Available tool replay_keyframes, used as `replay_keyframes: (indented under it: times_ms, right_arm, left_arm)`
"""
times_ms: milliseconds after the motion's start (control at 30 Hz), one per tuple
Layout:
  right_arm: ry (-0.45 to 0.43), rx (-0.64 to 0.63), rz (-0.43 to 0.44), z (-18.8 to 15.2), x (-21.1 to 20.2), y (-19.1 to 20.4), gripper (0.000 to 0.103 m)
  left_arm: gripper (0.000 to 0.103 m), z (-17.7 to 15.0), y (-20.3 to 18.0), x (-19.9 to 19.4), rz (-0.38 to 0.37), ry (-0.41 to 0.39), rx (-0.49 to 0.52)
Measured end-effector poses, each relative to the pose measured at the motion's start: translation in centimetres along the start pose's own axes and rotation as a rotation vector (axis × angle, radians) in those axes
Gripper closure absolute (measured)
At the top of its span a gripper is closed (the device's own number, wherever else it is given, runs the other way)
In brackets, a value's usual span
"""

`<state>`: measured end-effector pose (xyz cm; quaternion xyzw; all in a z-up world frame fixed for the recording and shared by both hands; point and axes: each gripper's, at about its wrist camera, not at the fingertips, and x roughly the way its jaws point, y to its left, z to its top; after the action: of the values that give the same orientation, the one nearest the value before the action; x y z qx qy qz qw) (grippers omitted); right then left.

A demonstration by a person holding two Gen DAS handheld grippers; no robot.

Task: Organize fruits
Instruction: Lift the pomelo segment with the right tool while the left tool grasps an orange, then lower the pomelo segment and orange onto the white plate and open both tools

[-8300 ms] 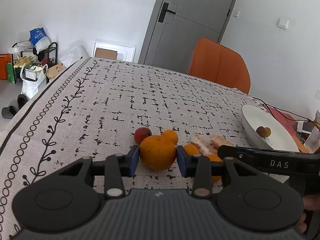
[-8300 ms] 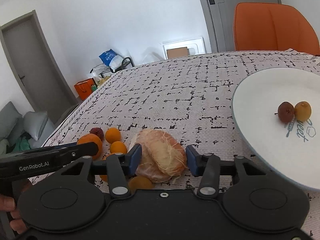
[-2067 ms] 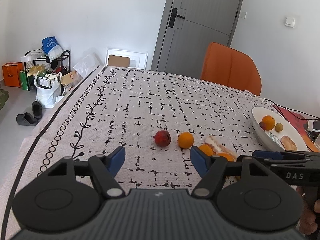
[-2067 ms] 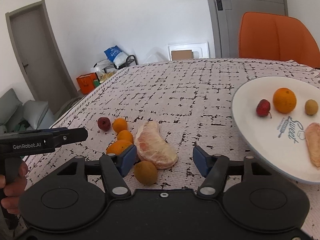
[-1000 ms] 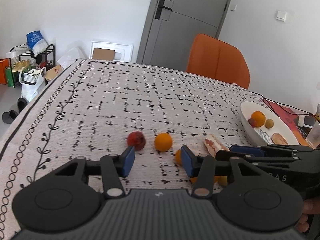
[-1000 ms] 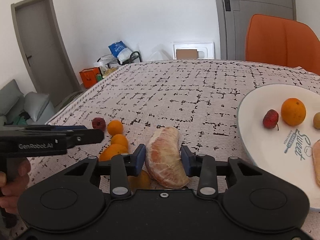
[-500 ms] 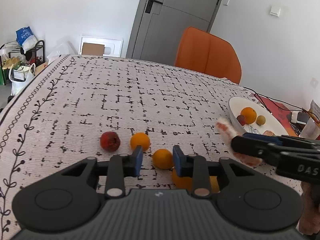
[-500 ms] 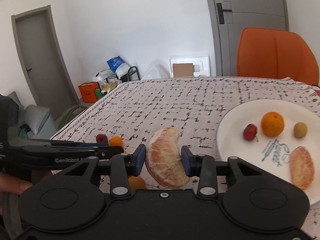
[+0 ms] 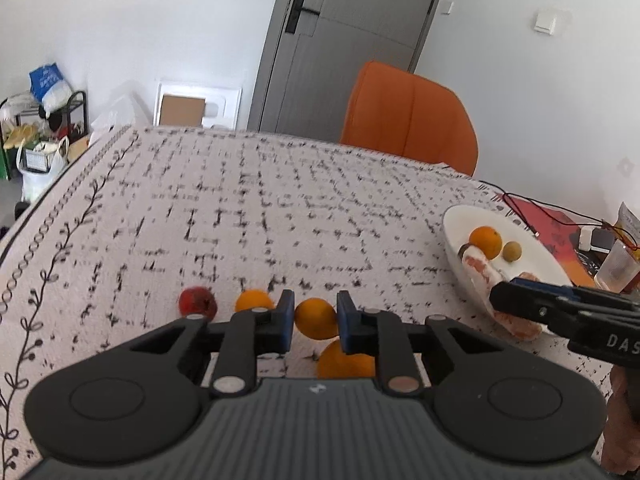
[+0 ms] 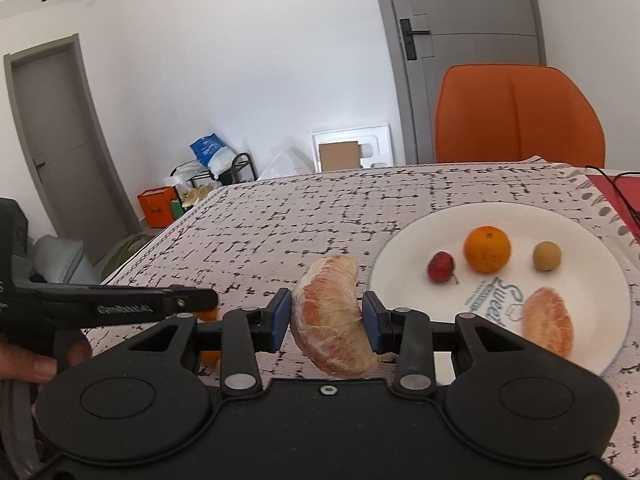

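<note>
My left gripper (image 9: pixel 316 322) is shut on a small orange (image 9: pixel 315 317) low over the tablecloth. Beside it lie another small orange (image 9: pixel 253 301), a red fruit (image 9: pixel 196 301) and a larger orange (image 9: pixel 344 364) just below the pads. My right gripper (image 10: pixel 325 318) is shut on a peeled pomelo segment (image 10: pixel 330 314) and holds it above the cloth, left of the white plate (image 10: pixel 400 256). The plate holds an orange (image 10: pixel 487 249), a red fruit (image 10: pixel 441 267), a small brown fruit (image 10: pixel 546 256) and another pomelo segment (image 10: pixel 549 320). The plate also shows in the left wrist view (image 9: pixel 532 240).
An orange chair (image 10: pixel 520 116) stands at the table's far side. A red mat with cables (image 9: pixel 548 220) and a glass (image 9: pixel 616 272) lie right of the plate. Bags and a rack (image 9: pixel 36 136) stand on the floor at the left.
My left gripper has closed on the small orange. My right gripper has lifted the pomelo segment off the cloth and carried it right, toward the plate.
</note>
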<state>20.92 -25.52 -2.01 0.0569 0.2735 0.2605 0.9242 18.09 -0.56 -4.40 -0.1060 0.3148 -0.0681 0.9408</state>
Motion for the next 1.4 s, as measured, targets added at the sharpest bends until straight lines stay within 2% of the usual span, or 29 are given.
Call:
replay_keyframes:
  times_ms: [800, 933, 1400]
  right_arm:
    - [-0.056, 0.115, -0.132, -1.1, -2.6, -6.3, 0.066]
    - [-0.065, 0.145, -0.156, -1.4, -2.7, -7.7, 0.063]
    - [-0.103, 0.188, -0.156, -2.2, -4.8, -9.4, 0.062]
  left_arm:
    - [0.083, 1.2, -6.7, 0.9, -0.060, -0.023, 0.125]
    - [0.083, 1.3, -7.7, 1.4, -0.072, -0.020, 0.145]
    - [0.083, 1.5, -12.0, 2.8, -0.126, -0.010, 0.232]
